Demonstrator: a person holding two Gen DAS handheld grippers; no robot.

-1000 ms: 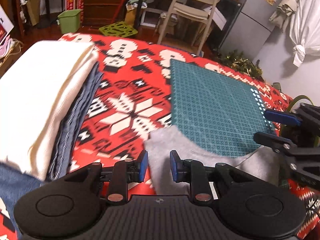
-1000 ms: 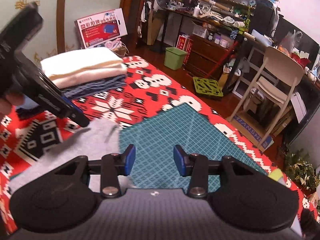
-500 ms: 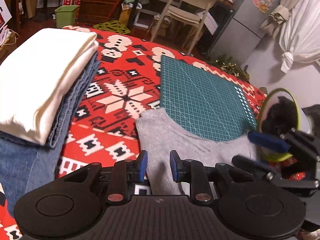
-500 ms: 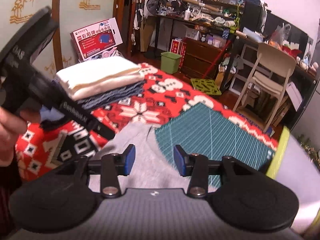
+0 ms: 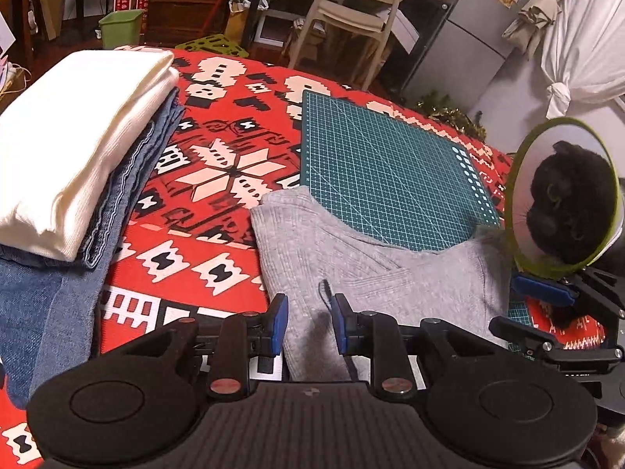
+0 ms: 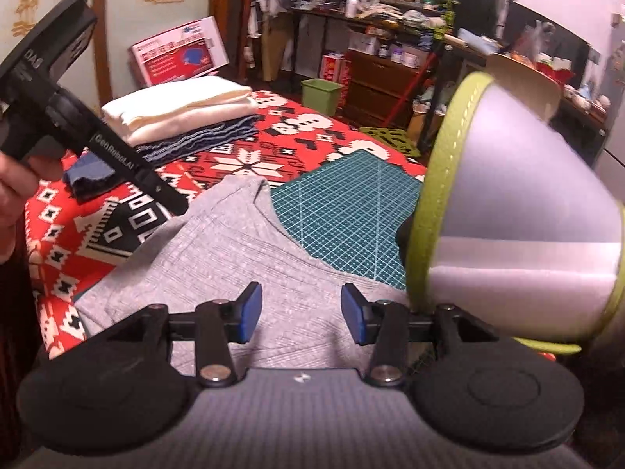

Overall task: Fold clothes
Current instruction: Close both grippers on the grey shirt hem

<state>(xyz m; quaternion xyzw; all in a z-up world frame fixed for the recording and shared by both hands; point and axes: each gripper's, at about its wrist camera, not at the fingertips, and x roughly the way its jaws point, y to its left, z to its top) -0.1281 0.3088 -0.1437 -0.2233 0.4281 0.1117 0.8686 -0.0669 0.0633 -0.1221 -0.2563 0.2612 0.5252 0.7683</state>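
**Grey shirt spread across the patterned blanket**

Cream cloth (image 5: 78, 144) tops a folded stack at the left, with denim (image 5: 129, 179) under it, on the red patterned blanket (image 5: 218, 172). Next comes the grey shirt (image 5: 351, 258), lying flat with its far edge over the green cutting mat (image 5: 390, 164). Above it the left gripper (image 5: 306, 326) hovers, fingers spread and holding nothing; the right gripper (image 6: 299, 314) is likewise parted and empty. Far right, a black cat (image 5: 566, 203) in a green-rimmed cone (image 6: 519, 211) sits just beside the shirt.
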